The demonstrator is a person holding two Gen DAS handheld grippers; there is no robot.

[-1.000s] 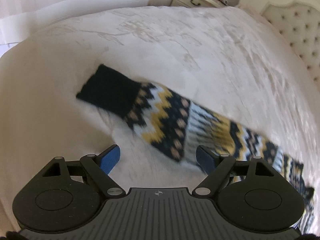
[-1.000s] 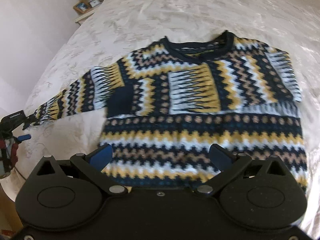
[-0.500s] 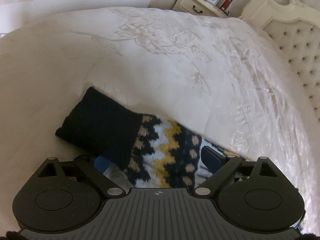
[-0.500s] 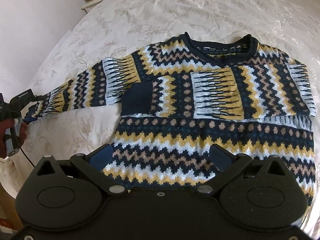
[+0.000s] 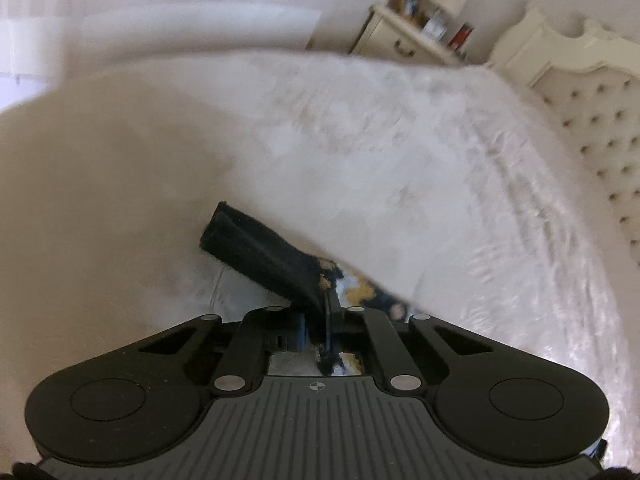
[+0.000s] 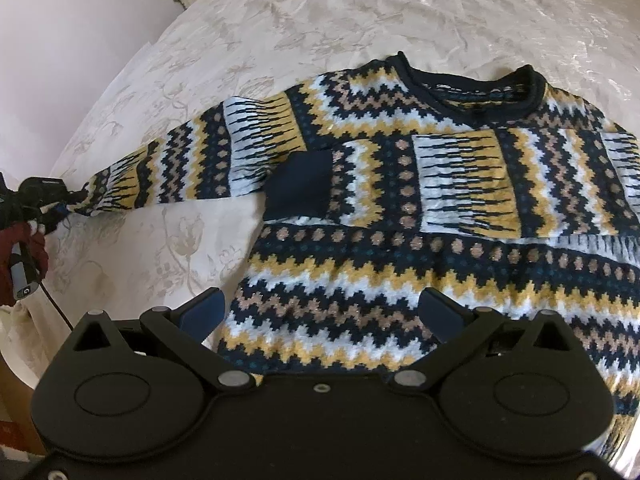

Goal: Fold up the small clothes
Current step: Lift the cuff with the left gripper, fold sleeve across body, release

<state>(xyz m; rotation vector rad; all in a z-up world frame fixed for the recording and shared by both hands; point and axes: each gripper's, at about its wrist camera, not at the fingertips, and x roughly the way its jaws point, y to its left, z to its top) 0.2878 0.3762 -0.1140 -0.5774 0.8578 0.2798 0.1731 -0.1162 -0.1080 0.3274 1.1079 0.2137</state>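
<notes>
A navy, mustard, white and tan zigzag-patterned knitted sweater [image 6: 420, 216] lies flat, front up, on the cream embroidered bedspread [image 6: 320, 12], its neckline toward the far side and its hem nearest the right gripper. One sleeve is already folded across the chest, its dark cuff resting on the body. The other sleeve [image 6: 168, 168] stretches out to the left, toward the near-left edge of the bed.

The left gripper [image 5: 316, 322] has just been closing, and its jaws are now clamped on that outstretched sleeve just behind the plain navy ribbed cuff [image 5: 256, 252], which sticks out beyond the tips. In the right wrist view it shows only as a small dark shape at the sleeve's end. The right gripper [image 6: 320, 312] hovers over the hem with its blue-padded jaws spread wide, holding nothing.

To my eye the step in hand is folding in the second sleeve. Next the left gripper would need to lift the cuff clear of the bedspread and carry it rightward across the body to lie over the first, keeping the sleeve flat and untwisted.
</notes>
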